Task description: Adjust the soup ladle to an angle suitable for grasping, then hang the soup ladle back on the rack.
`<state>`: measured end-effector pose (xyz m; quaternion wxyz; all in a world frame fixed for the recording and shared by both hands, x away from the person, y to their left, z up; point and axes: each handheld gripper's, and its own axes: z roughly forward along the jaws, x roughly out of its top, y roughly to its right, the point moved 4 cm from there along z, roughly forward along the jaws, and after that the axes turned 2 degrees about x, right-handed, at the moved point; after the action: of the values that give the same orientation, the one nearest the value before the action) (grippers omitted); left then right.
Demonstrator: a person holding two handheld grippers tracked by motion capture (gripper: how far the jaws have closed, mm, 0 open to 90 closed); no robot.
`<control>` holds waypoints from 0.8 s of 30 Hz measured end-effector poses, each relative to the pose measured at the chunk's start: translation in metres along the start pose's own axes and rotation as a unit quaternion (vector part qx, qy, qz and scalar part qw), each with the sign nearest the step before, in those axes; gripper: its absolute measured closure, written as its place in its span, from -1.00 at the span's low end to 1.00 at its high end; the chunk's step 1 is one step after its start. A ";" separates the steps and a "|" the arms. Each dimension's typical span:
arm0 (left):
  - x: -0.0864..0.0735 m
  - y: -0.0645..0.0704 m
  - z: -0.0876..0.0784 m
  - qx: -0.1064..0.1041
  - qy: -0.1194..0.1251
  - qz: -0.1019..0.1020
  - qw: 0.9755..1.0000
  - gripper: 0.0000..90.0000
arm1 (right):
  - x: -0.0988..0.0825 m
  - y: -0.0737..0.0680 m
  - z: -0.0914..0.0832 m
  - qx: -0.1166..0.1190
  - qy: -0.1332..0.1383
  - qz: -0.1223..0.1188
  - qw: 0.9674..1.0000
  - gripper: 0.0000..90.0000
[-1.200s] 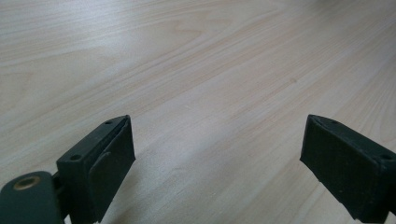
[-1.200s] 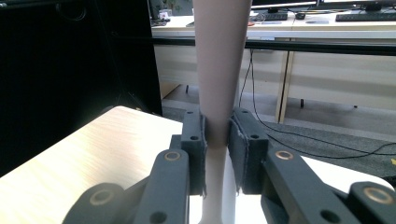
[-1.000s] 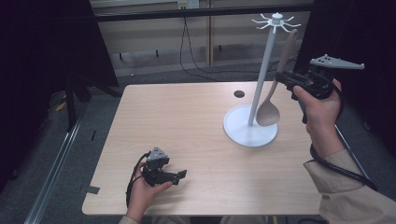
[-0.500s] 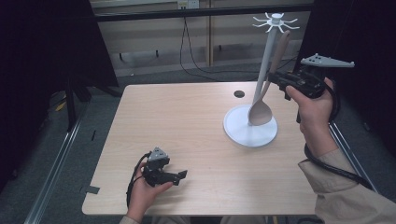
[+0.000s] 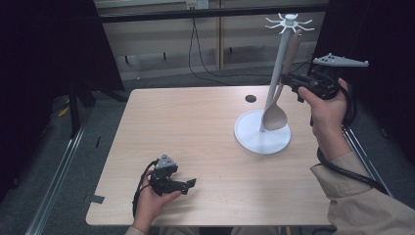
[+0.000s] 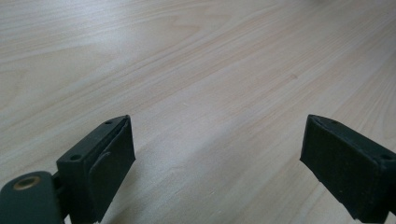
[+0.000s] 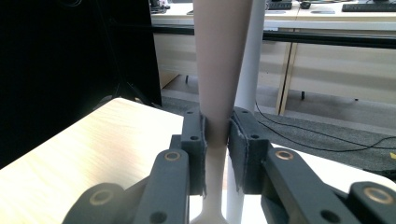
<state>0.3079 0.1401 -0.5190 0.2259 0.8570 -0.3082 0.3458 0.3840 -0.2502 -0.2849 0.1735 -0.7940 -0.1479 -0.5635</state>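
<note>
A white utensil stand (image 5: 277,63) with hooks at its top rises from a round base (image 5: 247,137) at the table's right. A beige wooden spoon (image 5: 275,116) hangs upright beside the pole, bowl down just above the base, handle end up near the hooks. My right gripper (image 5: 285,80) is shut on the spoon's handle (image 7: 219,70), both pads pressed against its narrow part, with the pole (image 7: 250,51) right behind it. My left gripper (image 5: 190,184) rests low over the table's near left part, its jaws wide apart over bare wood (image 6: 205,93).
The wooden table (image 5: 195,127) has a dark round hole (image 5: 250,99) near its far edge. Beyond the table are a dark rail, cables on the floor and desks. A dark panel stands to the left.
My right gripper has lifted the spoon and moved it left, closer to the pole; the bowl now hangs over the base. The left gripper has stayed put.
</note>
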 end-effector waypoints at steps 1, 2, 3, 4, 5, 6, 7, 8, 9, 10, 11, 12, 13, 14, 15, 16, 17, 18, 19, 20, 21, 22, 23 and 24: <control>0.000 0.000 0.000 0.000 0.000 0.000 1.000 -0.79 | 0.000 0.000 0.000 -0.001 0.000 0.000 1.000 0.71; 0.000 0.000 0.000 0.000 0.000 0.000 1.000 -0.79 | 0.000 0.000 0.000 -0.002 0.000 0.000 1.000 0.71; 0.000 0.000 0.000 -0.001 0.000 0.001 1.000 -0.79 | 0.000 0.000 0.001 -0.003 0.000 0.000 1.000 0.71; 0.000 0.000 0.000 -0.001 0.001 0.000 1.000 -0.79 | 0.000 0.001 0.001 -0.003 0.000 0.000 1.000 0.71; 0.000 0.001 0.000 -0.001 0.002 -0.001 1.000 -0.79 | 0.000 0.001 0.002 -0.002 0.000 0.000 1.000 0.71; 0.001 0.000 0.000 0.000 0.002 -0.001 1.000 -0.79 | 0.000 0.001 0.003 -0.003 0.000 0.000 1.000 0.71; 0.001 0.000 -0.001 -0.001 0.001 0.001 1.000 -0.79 | -0.001 0.001 0.004 -0.004 0.000 0.001 1.000 0.71; 0.001 0.000 -0.001 0.002 0.003 0.001 1.000 -0.79 | -0.002 0.001 0.005 -0.004 0.002 0.001 1.000 0.71; 0.001 -0.001 -0.002 0.001 0.003 0.000 1.000 -0.79 | -0.002 0.001 0.005 -0.005 0.004 0.001 1.000 0.71; 0.001 -0.001 -0.002 0.000 0.004 -0.001 1.000 -0.79 | -0.003 0.001 0.005 -0.008 0.006 0.000 1.000 0.71; 0.001 -0.001 -0.002 0.000 0.005 -0.002 1.000 -0.79 | -0.003 0.001 0.006 -0.008 0.008 0.000 1.000 0.71; 0.001 -0.001 -0.002 0.000 0.005 -0.002 1.000 -0.79 | -0.003 0.001 0.006 -0.008 0.009 0.001 1.000 0.71; 0.001 -0.001 -0.002 0.001 0.005 -0.001 1.000 -0.79 | -0.003 0.001 0.006 -0.009 0.010 0.002 1.000 0.71; 0.001 -0.001 -0.003 0.000 0.005 -0.001 1.000 -0.79 | -0.003 0.001 0.006 -0.010 0.010 0.001 1.000 0.70; 0.001 -0.001 -0.003 0.000 0.005 -0.001 1.000 -0.79 | -0.004 0.001 0.007 -0.010 0.011 0.001 1.000 0.70; 0.001 -0.001 -0.003 -0.001 0.005 -0.002 1.000 -0.79 | -0.004 0.001 0.007 -0.011 0.012 0.000 1.000 0.70; 0.001 -0.001 -0.003 0.000 0.006 -0.002 1.000 -0.79 | -0.004 0.001 0.008 -0.012 0.012 0.001 1.000 0.70; 0.001 -0.001 -0.003 -0.001 0.006 -0.002 1.000 -0.79 | -0.004 0.001 0.008 -0.013 0.013 0.002 1.000 0.70; 0.001 -0.001 -0.003 0.000 0.005 -0.002 1.000 -0.79 | -0.004 0.001 0.008 -0.012 0.015 0.001 1.000 0.70; 0.001 -0.001 -0.003 0.000 0.005 -0.002 1.000 -0.79 | -0.004 0.001 0.009 -0.012 0.016 0.001 1.000 0.70; 0.001 -0.001 -0.003 0.001 0.005 -0.002 1.000 -0.79 | -0.004 0.001 0.009 -0.013 0.017 0.001 1.000 0.70; 0.001 -0.001 -0.003 0.001 0.005 -0.002 1.000 -0.79 | -0.004 0.001 0.009 -0.013 0.017 0.001 1.000 0.70; 0.001 -0.001 -0.003 0.001 0.005 -0.002 1.000 -0.79 | -0.004 0.001 0.010 -0.012 0.019 0.002 1.000 0.70; 0.001 -0.001 -0.003 0.002 0.005 -0.001 1.000 -0.79 | -0.005 0.001 0.010 -0.013 0.019 0.002 1.000 0.70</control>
<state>0.3077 0.1422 -0.5165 0.2258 0.8560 -0.3055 0.3506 0.3914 -0.2471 -0.2923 0.1674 -0.7854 -0.1356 -0.5802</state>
